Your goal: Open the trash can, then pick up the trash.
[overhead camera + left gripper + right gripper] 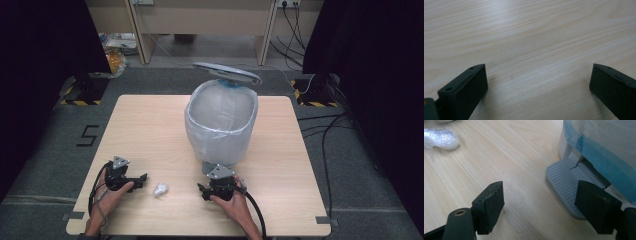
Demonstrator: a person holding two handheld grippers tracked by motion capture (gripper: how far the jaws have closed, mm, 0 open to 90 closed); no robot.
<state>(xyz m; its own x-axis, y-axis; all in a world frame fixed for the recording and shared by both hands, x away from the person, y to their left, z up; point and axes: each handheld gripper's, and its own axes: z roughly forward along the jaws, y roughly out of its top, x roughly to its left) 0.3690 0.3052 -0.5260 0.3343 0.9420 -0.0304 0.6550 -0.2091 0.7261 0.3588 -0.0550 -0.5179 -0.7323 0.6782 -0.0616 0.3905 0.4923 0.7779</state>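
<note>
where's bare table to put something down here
Widest free patch: the table's far-left part, between its left edge and the lined pedal bin. A narrower bare strip lies right of the bin, up to the right edge. The near edge is crowded: left tool, crumpled wrapper, and right tool at the bin's pedal.

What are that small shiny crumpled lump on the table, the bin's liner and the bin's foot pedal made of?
The small crumpled silvery-white lump looks like thin plastic film or wrapper: it glints and creases. The translucent white liner over the pedal bin seems to be thin plastic bag film, cloudy and wrinkled. The grey ribbed foot pedal looks like moulded matte plastic, with even ridges. The light tabletop shows printed-looking wood grain, probably laminate.
</note>
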